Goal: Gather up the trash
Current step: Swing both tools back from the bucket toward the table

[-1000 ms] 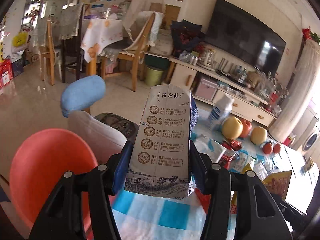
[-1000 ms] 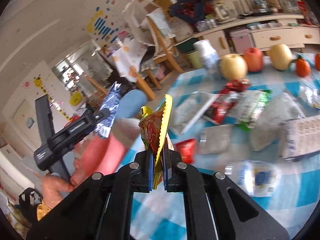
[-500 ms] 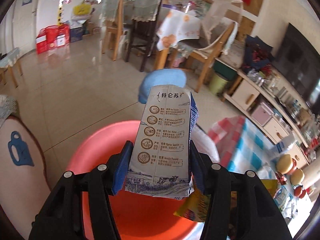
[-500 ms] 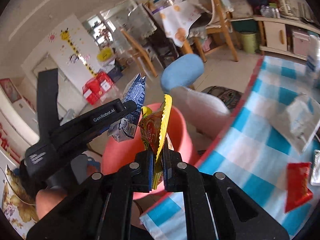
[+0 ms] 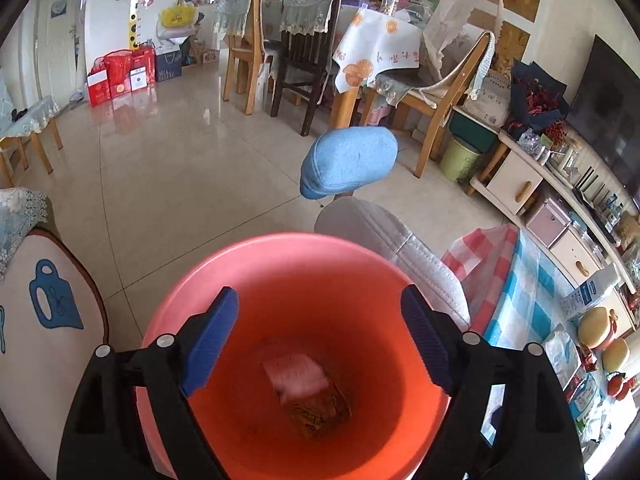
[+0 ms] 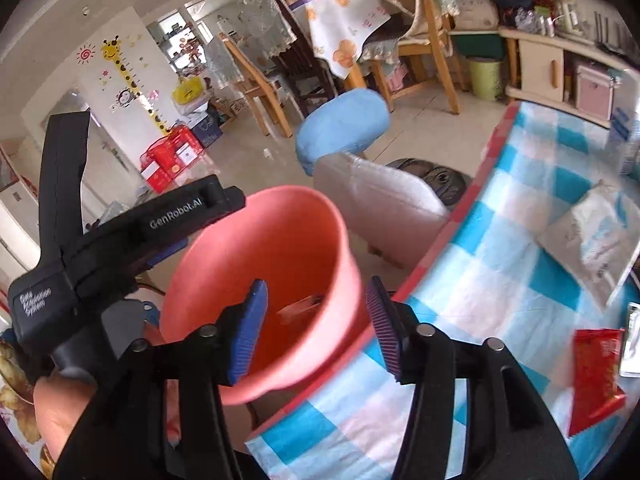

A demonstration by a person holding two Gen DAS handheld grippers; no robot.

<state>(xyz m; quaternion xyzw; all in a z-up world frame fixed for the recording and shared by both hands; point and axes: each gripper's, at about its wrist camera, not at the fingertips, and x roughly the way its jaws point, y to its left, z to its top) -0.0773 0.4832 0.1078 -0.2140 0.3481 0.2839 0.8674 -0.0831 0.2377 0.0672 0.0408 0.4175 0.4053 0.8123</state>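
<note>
An orange-pink plastic bin [image 5: 280, 264] stands on the floor beside the table. My left gripper [image 5: 320, 340] is open and empty right above its mouth. A milk carton and a snack wrapper [image 5: 310, 394] lie at its bottom. My right gripper [image 6: 316, 328] is open and empty, over the near rim of the bin [image 6: 256, 248], next to the checked tablecloth [image 6: 500, 280]. A red wrapper [image 6: 596, 372] and a white bag [image 6: 592, 236] lie on the table.
A blue-cushioned stool [image 5: 348, 162] and a white padded chair back [image 5: 400, 248] stand behind the bin. The left gripper's body and the hand holding it [image 6: 120, 240] fill the left of the right wrist view. Fruit and packets [image 5: 592, 332] lie at the table's far end.
Both grippers have opened. The milk carton has dropped from the left and the yellow-red wrapper from the right, into the bin. The left gripper has tipped down over the bin.
</note>
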